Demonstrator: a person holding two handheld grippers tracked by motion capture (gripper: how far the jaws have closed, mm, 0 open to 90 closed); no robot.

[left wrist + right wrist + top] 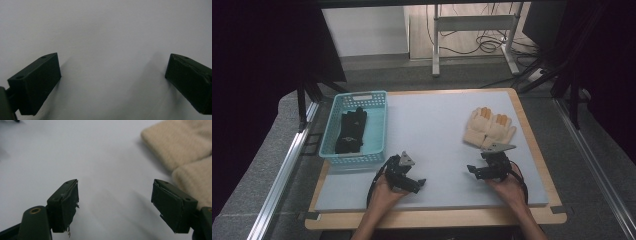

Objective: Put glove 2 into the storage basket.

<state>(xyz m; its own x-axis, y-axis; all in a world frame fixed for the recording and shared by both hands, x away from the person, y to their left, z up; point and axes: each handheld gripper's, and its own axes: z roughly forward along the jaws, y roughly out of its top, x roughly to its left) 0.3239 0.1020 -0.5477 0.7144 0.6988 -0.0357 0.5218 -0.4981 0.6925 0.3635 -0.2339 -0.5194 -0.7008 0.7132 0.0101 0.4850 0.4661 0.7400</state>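
A pair of cream knitted gloves (488, 128) with orange fingertips lies on the right of the pale grey mat (432, 125). My right gripper (486, 161) rests just in front of them, open, with nothing between its jaws. In the right gripper view, the right gripper (115, 185) hovers low over the mat and the cream gloves (182, 145) lie ahead at the upper right, beside the right jaw. A pair of black gloves (350, 131) lies inside the teal basket (377, 125). My left gripper (411, 171) sits right of the basket's near corner; in its own view the left gripper (112, 60) is wide open over bare mat.
The mat covers a wooden board (437, 217) whose edge shows along the front and right. Metal rails (282, 175) run along the table's left side. A desk frame with cables (477, 35) stands on the floor beyond the far edge.
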